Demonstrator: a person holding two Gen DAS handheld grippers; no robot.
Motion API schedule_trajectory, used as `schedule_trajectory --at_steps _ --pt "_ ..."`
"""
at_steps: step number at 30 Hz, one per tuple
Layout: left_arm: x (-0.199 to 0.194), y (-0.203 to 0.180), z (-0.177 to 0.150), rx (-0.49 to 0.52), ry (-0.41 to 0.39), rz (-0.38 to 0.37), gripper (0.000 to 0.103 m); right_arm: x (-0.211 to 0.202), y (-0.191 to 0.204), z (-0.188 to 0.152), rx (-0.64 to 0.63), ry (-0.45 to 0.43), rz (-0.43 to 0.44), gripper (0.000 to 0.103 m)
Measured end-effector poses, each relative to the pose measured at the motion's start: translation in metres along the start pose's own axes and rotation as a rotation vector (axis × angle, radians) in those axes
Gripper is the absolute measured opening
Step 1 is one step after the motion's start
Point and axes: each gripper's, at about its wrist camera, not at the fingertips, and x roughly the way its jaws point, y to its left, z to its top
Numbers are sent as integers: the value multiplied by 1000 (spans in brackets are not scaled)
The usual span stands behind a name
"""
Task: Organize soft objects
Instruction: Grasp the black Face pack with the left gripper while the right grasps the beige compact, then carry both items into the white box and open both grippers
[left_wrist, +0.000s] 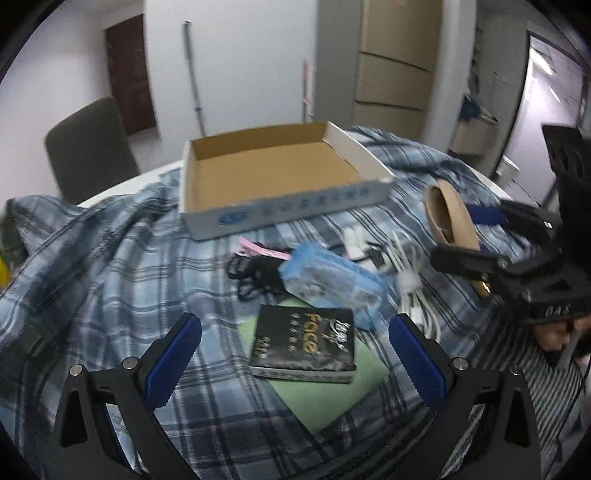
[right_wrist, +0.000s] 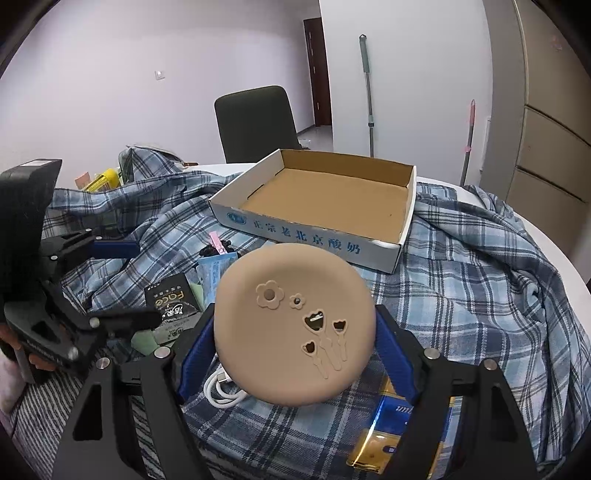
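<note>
A tan round soft pad with flower cut-outs hangs above the table, and my right gripper is shut on its two sides. In the left wrist view the pad stands on edge in the right gripper. My left gripper is open above a black tissue pack that lies on a green cloth. Behind the pack lies a blue pouch. An open cardboard box with nothing in it sits at the far side. The left gripper also shows in the right wrist view.
A blue plaid shirt covers the round table. On it lie a white cable, black tangled bits with a pink tag, and a blue and gold packet. A dark chair stands behind the table.
</note>
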Motion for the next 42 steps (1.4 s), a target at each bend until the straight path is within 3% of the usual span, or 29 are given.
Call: schedule_trajectory --at_steps 3,8,13,19,21,24,28,35,42 --pt "3 0 -1 2 14 -19 102 1 1 0 -3 3 6 79" --pt "12 2 -3 -16 55 -47 90 2 3 -1 -11 8 15 79" --pt "21 -3 -4 2 81 -38 88 2 4 -1 -18 9 16 79" --pt "29 -1 -5 -11 104 -40 66 1 4 -1 -18 6 16 79" --pt "26 -1 -5 -13 87 -35 65 0 5 -1 -18 -1 10 79" --pt "15 -1 -6 -22 12 -8 65 -7 5 -1 -20 -40 -13 79" --pt "-2 -4 -9 -38 -123 14 65 -29 9 -2 -30 -169 -69 79" --pt "-52 -15 -23 -15 -418 69 65 -60 21 -5 -54 -366 -144 79" --pt "-79 -8 -32 -63 -558 93 65 -75 31 -7 -74 -475 -185 79"
